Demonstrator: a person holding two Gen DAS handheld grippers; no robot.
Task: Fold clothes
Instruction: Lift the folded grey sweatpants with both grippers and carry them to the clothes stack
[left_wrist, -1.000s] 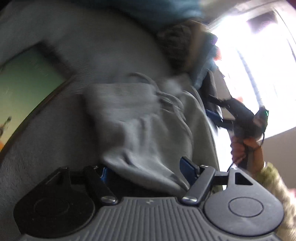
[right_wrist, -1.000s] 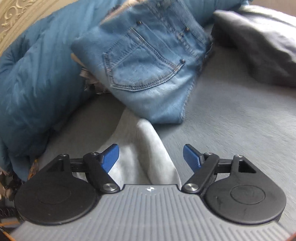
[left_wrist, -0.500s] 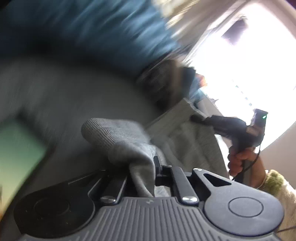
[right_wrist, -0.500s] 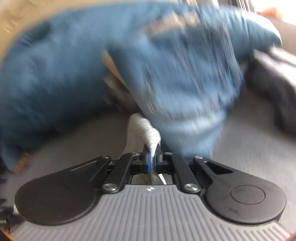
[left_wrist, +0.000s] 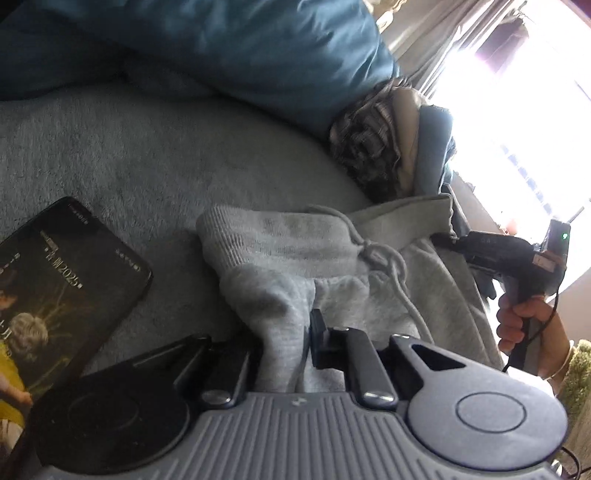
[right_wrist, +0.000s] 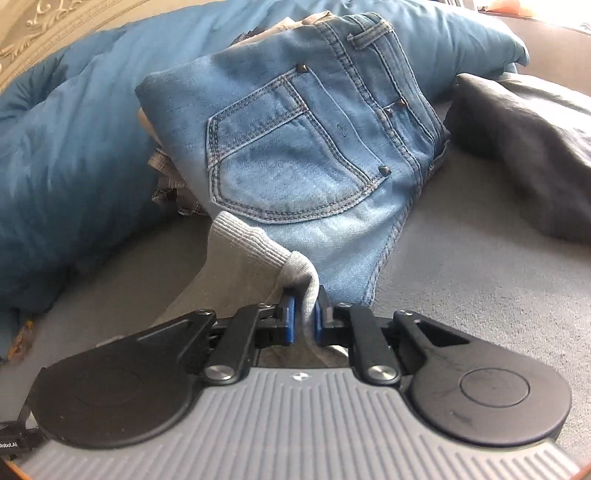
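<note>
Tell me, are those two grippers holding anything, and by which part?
Both hold the grey knit sweatpants: the left gripper pinches bunched fabric below the ribbed waistband, the right gripper pinches a ribbed edge; their jaws are easing open slightly.

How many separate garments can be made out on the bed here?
3. Grey sweatpants pinched in both hand-held grippers; folded jeans ahead, against the blue duvet; a plaid garment under the jeans. Others may be hidden in that stack.

phone screen (left_wrist: 70, 291) at left of left wrist view: white print reads "2025" after some characters too small to make out; other small white lines on the screen unreadable. small label (right_wrist: 11, 445) at bottom left edge of right wrist view: "roboLAI", cut off by the frame edge. no other readable text.
</note>
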